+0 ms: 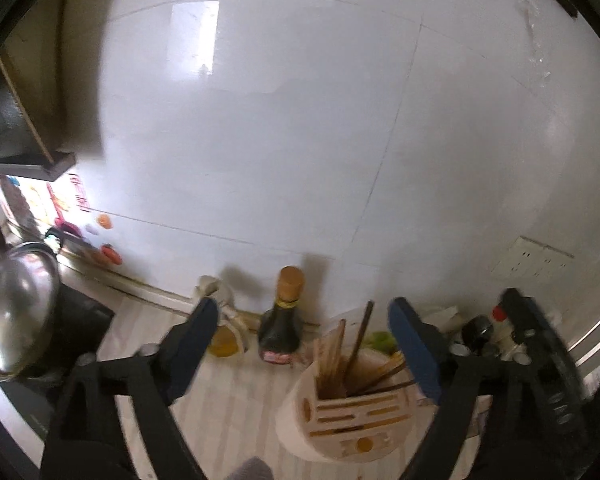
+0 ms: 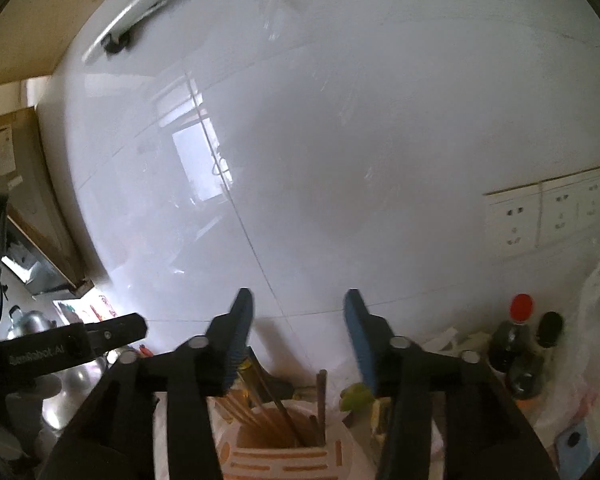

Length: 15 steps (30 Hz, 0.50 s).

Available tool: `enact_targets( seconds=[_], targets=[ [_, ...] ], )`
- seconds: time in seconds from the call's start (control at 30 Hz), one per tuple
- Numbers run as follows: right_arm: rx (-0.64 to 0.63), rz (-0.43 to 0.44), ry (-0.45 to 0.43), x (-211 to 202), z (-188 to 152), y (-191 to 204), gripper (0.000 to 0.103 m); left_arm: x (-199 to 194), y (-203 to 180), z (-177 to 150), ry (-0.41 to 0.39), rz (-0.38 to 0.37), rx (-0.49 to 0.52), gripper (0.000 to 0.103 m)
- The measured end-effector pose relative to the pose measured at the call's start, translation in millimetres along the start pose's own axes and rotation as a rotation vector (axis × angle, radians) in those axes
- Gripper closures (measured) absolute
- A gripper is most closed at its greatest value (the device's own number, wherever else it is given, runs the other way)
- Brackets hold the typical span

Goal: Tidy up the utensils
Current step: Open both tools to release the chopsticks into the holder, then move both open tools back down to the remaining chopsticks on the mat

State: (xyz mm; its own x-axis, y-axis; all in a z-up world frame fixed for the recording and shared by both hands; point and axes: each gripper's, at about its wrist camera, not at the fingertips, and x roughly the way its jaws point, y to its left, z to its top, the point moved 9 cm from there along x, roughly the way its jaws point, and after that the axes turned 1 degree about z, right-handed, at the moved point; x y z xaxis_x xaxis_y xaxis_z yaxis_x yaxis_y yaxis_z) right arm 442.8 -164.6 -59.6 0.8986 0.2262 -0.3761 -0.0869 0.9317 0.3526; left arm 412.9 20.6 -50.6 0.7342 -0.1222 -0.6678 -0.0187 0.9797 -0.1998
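Chopsticks [image 1: 332,364] stand in the holder [image 1: 352,420] by the counter's back edge; my left gripper [image 1: 304,344] and right gripper [image 2: 300,344] are both spread, empty. I'd back away gently, avoiding tipping it.

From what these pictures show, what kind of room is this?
Most likely a home kitchen counter: a dark sauce bottle with a brown cap, a pale slotted holder full of wooden chopsticks and a shiny steel pot lid stand against a white tiled wall.
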Motion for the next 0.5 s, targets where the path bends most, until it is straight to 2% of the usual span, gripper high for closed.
enact_targets(
  seconds=[0.03, 0.13, 0.2, 0.37, 0.5],
  targets=[
    [0.003, -0.015, 0.008, -5, 1, -3, 0.04, -4, 4, -4, -0.006, 0.006, 0.002, 0.001],
    [0.015, -0.077, 0.043, -26, -7, -15, 0.028, -10, 13, -23, -0.004, 0.038, 0.029, 0.0],
    [0.025, -0.119, 0.067, -39, -18, -24, 0.025, -10, 18, -40, 0.008, 0.063, 0.045, 0.0],
    [0.073, -0.198, 0.217, -62, -78, -58, 0.024, -1, 27, -95, 0.087, 0.093, 0.088, 0.0],
    [0.09, -0.251, 0.369, -72, -144, -81, 0.024, 16, 30, -153, 0.199, 0.114, 0.126, 0.0]
  ],
)
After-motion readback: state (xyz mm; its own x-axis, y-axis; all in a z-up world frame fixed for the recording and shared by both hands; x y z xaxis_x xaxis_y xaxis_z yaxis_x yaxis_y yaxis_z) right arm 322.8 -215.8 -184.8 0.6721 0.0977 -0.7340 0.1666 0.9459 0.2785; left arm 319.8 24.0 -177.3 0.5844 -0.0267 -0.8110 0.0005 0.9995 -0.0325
